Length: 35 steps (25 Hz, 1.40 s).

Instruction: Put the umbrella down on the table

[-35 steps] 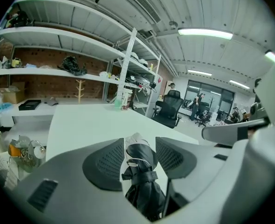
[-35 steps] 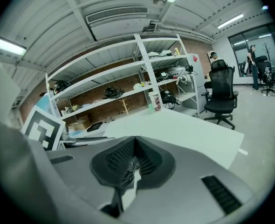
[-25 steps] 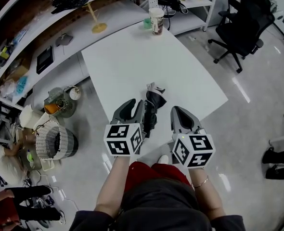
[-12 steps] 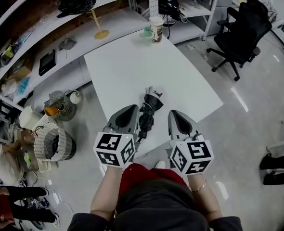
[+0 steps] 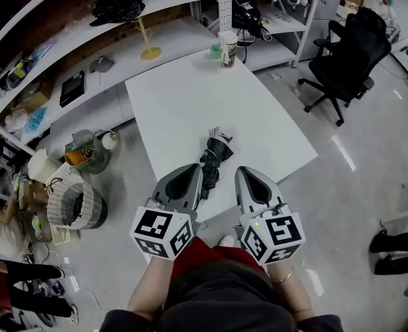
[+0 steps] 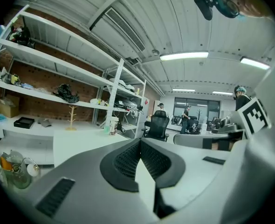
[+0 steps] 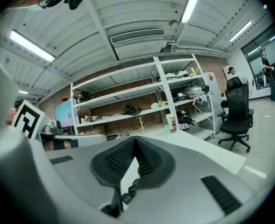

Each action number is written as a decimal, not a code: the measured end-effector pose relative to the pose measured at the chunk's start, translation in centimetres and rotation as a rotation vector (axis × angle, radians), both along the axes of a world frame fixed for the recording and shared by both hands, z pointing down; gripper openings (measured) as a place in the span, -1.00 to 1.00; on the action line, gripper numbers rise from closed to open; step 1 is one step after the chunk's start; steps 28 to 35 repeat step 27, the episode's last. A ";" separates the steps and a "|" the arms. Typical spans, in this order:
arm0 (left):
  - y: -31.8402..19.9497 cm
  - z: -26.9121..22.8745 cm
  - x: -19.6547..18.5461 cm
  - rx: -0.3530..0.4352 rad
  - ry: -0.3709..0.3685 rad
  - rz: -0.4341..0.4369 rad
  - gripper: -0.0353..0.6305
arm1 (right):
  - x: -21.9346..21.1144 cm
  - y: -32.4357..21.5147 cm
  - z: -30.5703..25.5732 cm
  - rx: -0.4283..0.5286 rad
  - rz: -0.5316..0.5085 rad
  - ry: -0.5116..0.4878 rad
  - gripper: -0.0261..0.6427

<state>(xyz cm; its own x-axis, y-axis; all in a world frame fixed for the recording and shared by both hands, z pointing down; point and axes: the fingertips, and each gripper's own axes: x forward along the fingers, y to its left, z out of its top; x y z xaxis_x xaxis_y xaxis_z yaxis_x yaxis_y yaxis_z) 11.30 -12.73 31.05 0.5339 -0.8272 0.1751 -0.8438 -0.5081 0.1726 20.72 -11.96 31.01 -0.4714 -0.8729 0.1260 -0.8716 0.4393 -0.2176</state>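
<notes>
Table (image 5: 190, 102) carries the folded black umbrella (image 5: 214, 156) lying flat near its front edge, long axis running away from the person. It lies just ahead, between the two tips and closer to the left gripper (image 5: 190, 175). Left gripper and right gripper (image 5: 247, 180) both have their jaws together, empty.

The umbrella (image 5: 214, 159) is black, folded and loosely bunched, with a pale patch at its far end. It lies flat on the white table (image 5: 211, 88), pointing lengthwise away from me, close to the table's near edge and about midway along it.
</notes>
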 end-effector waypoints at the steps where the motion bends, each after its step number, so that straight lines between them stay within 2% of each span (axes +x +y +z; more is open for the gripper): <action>1: 0.2 -0.1 -0.1 0.000 -0.001 -0.003 -0.86 | -0.1 0.2 0.0 -0.002 -0.005 -0.001 -0.87; 6: 0.6 -1.0 -1.1 0.009 -0.009 -0.016 -0.86 | -1.0 0.7 -0.7 0.018 -0.029 -0.016 -0.87; 12: 1.9 -1.8 -1.6 0.032 0.026 -0.019 -0.86 | -2.5 1.6 -0.9 0.020 -0.048 -0.025 -0.87; 21: 4.3 -2.0 -2.6 0.053 0.020 0.002 -0.86 | -3.5 4.5 -0.5 -0.003 -0.029 -0.044 -0.87; 27: 6.3 -1.0 -4.1 0.045 0.010 -0.018 -0.86 | -4.1 6.4 0.3 -0.006 -0.012 -0.044 -0.87; 35: 6.3 -1.0 -4.1 0.045 0.010 -0.018 -0.86 | -4.1 6.4 0.3 -0.006 -0.012 -0.044 -0.87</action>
